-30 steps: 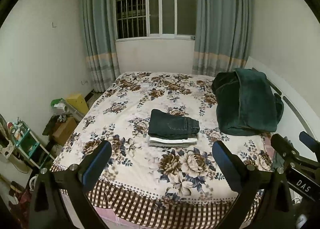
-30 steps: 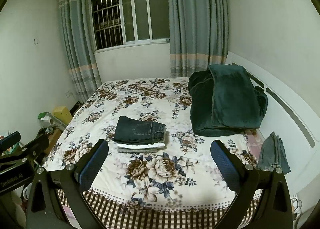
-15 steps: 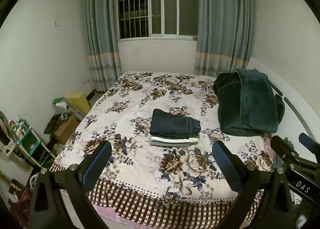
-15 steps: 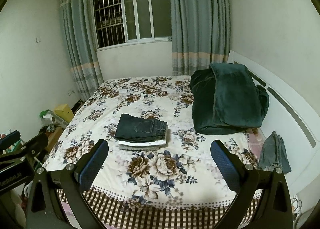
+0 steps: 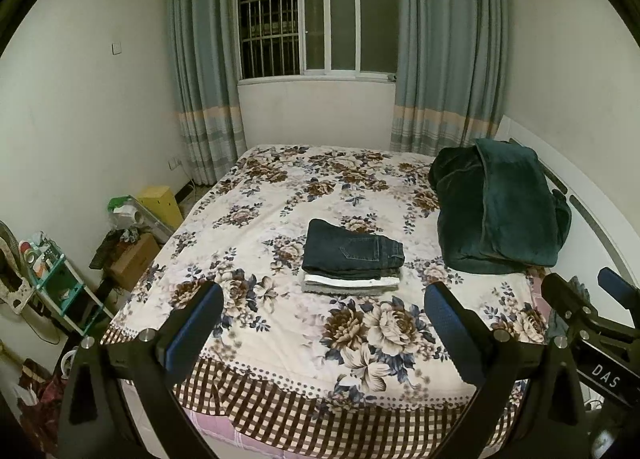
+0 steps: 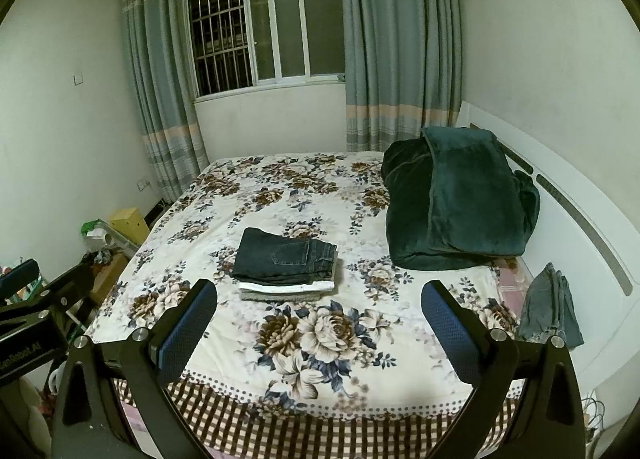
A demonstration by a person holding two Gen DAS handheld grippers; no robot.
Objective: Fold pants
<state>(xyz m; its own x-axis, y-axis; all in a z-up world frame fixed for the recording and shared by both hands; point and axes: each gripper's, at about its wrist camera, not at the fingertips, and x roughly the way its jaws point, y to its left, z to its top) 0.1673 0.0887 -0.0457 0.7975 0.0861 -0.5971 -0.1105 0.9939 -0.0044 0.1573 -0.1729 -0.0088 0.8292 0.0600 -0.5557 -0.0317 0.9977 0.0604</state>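
A neat stack of folded pants (image 5: 352, 261) (image 6: 286, 263) lies in the middle of the floral bed (image 5: 280, 195) (image 6: 256, 187), dark denim on top of white and grey pairs. A loose grey-blue pair of pants (image 6: 550, 309) hangs at the bed's right corner by the headboard. My left gripper (image 5: 324, 323) is open and empty, held back above the near edge of the bed. My right gripper (image 6: 320, 321) is open and empty too, at the same distance. Each gripper shows at the side of the other's view.
A dark green blanket (image 5: 500, 215) (image 6: 460, 199) is piled at the right of the bed against the white headboard (image 6: 580, 211). On the floor at the left are a yellow box (image 5: 160, 203), a cardboard box (image 5: 134, 261) and a small shelf (image 5: 60, 291). Curtains flank the window (image 5: 316, 23).
Both cameras have tilted up slightly, so the bed sits a little lower in view. Both grippers stay open and empty, and the folded stack has not moved.
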